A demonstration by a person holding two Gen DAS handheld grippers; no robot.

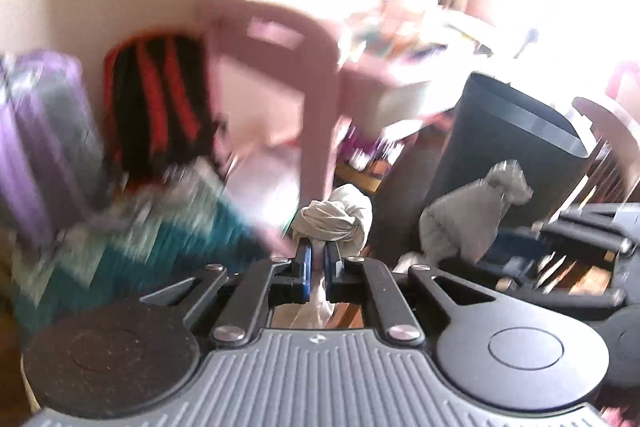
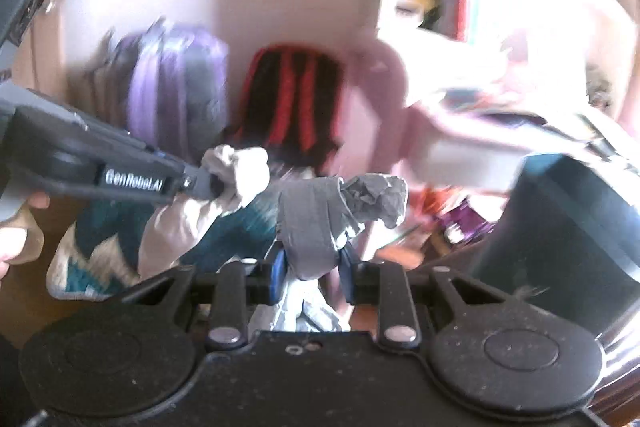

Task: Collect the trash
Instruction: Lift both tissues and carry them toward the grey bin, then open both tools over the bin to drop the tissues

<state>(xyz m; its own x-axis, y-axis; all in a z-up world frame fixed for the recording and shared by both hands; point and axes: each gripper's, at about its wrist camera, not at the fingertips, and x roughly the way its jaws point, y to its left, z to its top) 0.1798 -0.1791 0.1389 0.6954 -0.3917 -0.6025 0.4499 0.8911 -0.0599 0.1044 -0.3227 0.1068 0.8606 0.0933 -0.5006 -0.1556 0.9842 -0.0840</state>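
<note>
Left gripper (image 1: 318, 259) fingers pressing together, pinching neck of pale knotted bag (image 1: 334, 223). Right gripper (image 2: 313, 269) fingers standing partly apart, clamping grey knotted bag (image 2: 320, 223) between blue pads. Both bags hanging in air, side by side. Dark bin (image 1: 516, 131) standing just beyond grey bag. Pink chair (image 1: 280, 67) and backpacks behind, blurred.
</note>
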